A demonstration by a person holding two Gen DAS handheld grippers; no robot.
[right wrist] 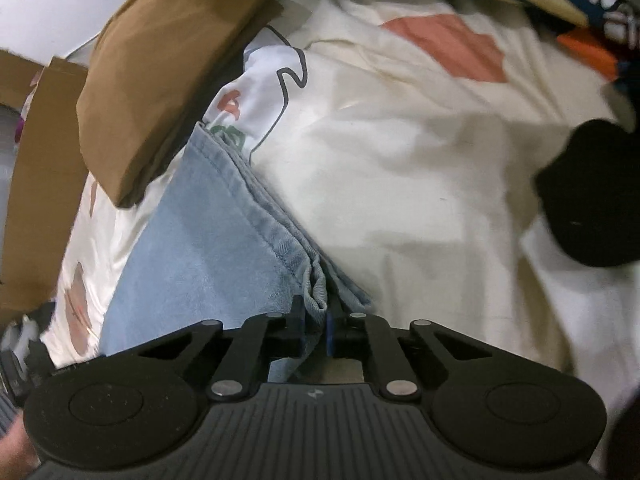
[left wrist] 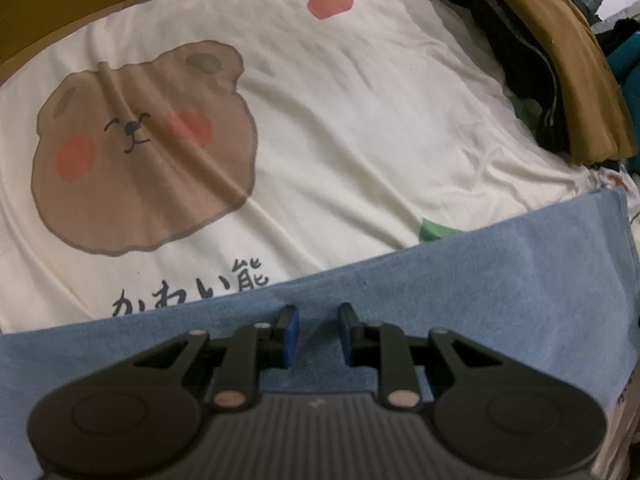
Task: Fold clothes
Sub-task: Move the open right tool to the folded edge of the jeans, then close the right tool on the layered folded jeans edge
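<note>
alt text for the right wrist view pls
The right hand-held gripper is shut on the bunched hem of a light blue denim garment lying on a cream printed bedsheet. A folded brown garment sits at upper left, beside the denim.

A big cream bed sheet (left wrist: 360, 92) covers the bed. It has a brown bear face (left wrist: 140, 148) printed on it, with pink cheeks and a small smile. Black writing (left wrist: 188, 292) sits under the bear. A pink shape (left wrist: 330, 1) is printed farther up the sheet. Flat brown cardboard (right wrist: 36, 184) stands at the edge of the bed. A round black thing (right wrist: 592, 196) lies on the sheet, too blurry to tell.
</note>
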